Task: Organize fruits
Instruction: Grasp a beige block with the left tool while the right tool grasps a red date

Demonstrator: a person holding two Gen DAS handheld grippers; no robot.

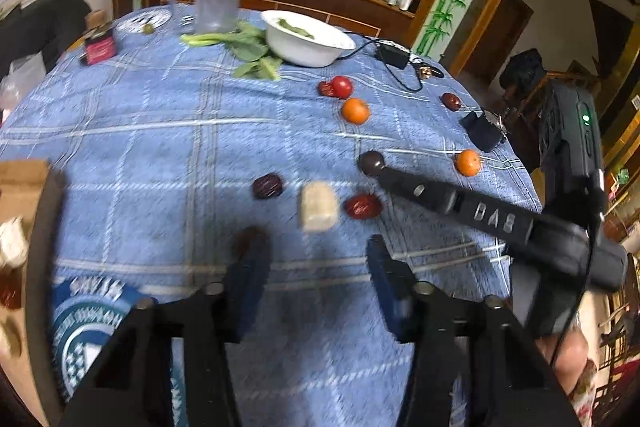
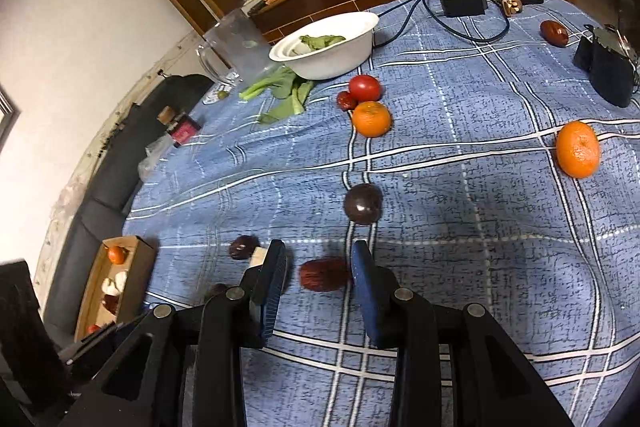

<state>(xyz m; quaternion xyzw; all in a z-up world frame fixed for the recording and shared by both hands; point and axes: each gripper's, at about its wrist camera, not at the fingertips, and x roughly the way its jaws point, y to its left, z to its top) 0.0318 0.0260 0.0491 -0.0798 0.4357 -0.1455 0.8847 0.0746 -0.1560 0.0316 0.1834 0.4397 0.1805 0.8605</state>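
The right claw (image 2: 320,267) hangs spread just above the bench (image 2: 460,187), with a red date (image 2: 324,274) lying between its fingers, closer to the right one. To take it well, I would centre the fingers so both pads meet the date's sides together, go low enough to reach its middle, then close gently so the wrinkled skin does not slip or split. The pale chunk (image 2: 258,255) just beside the left finger should stay outside the grip. The cardboard box (image 2: 142,259) at the bench's left edge, already holding fruit, looks like the destination. The left claw (image 1: 316,263) is also spread and empty, above the cloth near the same pale chunk (image 1: 318,206).
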